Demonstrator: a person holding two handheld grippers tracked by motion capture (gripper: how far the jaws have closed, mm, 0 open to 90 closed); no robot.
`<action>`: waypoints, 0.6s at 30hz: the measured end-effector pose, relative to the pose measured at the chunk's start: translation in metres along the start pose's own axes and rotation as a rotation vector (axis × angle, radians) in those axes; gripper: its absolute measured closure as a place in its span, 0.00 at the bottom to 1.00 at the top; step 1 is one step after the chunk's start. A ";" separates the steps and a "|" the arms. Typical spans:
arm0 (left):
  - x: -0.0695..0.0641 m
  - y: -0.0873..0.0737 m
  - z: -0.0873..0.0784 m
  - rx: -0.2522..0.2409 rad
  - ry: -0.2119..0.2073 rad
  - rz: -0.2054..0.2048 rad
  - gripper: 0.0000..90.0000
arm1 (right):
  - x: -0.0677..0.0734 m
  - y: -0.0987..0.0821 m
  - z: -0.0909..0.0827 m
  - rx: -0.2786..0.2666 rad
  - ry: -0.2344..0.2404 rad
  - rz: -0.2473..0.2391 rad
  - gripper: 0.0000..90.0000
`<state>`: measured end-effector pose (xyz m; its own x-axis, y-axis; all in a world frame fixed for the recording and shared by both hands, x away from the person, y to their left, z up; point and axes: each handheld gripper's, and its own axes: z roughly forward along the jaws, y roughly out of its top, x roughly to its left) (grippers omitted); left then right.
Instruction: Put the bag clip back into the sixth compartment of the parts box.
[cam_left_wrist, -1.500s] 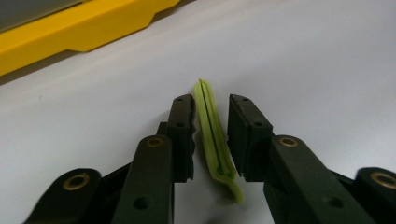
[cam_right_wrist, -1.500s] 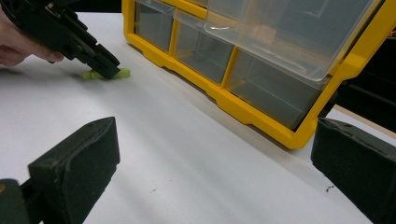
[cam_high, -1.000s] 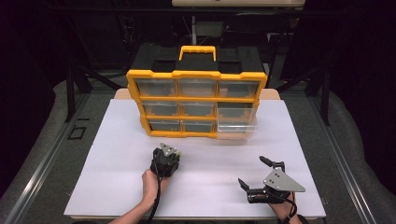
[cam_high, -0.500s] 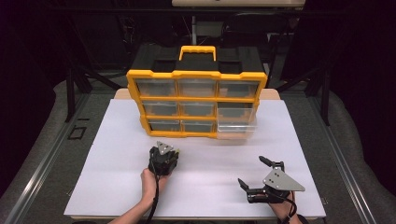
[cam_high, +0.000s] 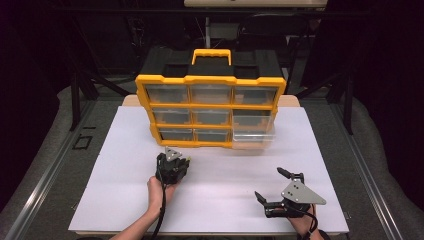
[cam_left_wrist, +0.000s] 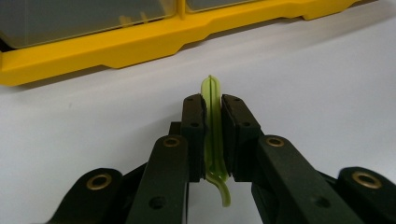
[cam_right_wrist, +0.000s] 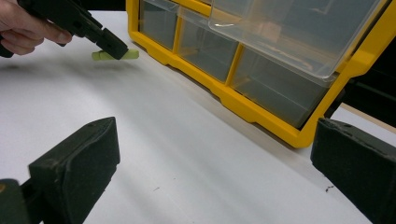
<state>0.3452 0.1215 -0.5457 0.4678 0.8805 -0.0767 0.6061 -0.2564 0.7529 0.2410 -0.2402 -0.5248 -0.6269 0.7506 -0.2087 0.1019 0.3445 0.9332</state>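
Thin green plastic piece gripped in the left tongs (cam_left_wrist: 212, 140), just ahead of them the yellow drawer organizer (cam_high: 210, 111).

The green piece (cam_left_wrist: 213, 112) is pinched edge-on between closed pads, above the white worktop (cam_high: 125, 170). The right tongs (cam_high: 274, 188) are held wide open and empty, well apart. The pulled-out clear drawer (cam_high: 253, 131) is probably the target; the grip should be kept firm and the piece level until it is over the drawer.

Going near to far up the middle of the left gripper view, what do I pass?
Left gripper, its pads shut on the thin green piece → bare white tabletop → yellow frame of the drawer organizer → its clear drawer fronts.
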 end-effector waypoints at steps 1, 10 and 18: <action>0.001 0.001 -0.001 0.004 -0.007 0.005 0.89 | 0.000 0.000 0.000 0.002 0.001 0.004 0.01; 0.008 0.009 -0.006 0.003 -0.036 0.043 0.89 | -0.002 -0.001 0.001 0.006 -0.002 0.012 0.01; 0.013 0.017 -0.011 0.002 -0.065 0.068 0.89 | -0.003 -0.001 0.001 0.009 -0.005 0.017 0.01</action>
<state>0.3543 0.1333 -0.5270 0.5491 0.8330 -0.0676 0.5725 -0.3160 0.7566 0.2432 -0.2424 -0.5256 -0.6210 0.7593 -0.1947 0.1188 0.3368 0.9341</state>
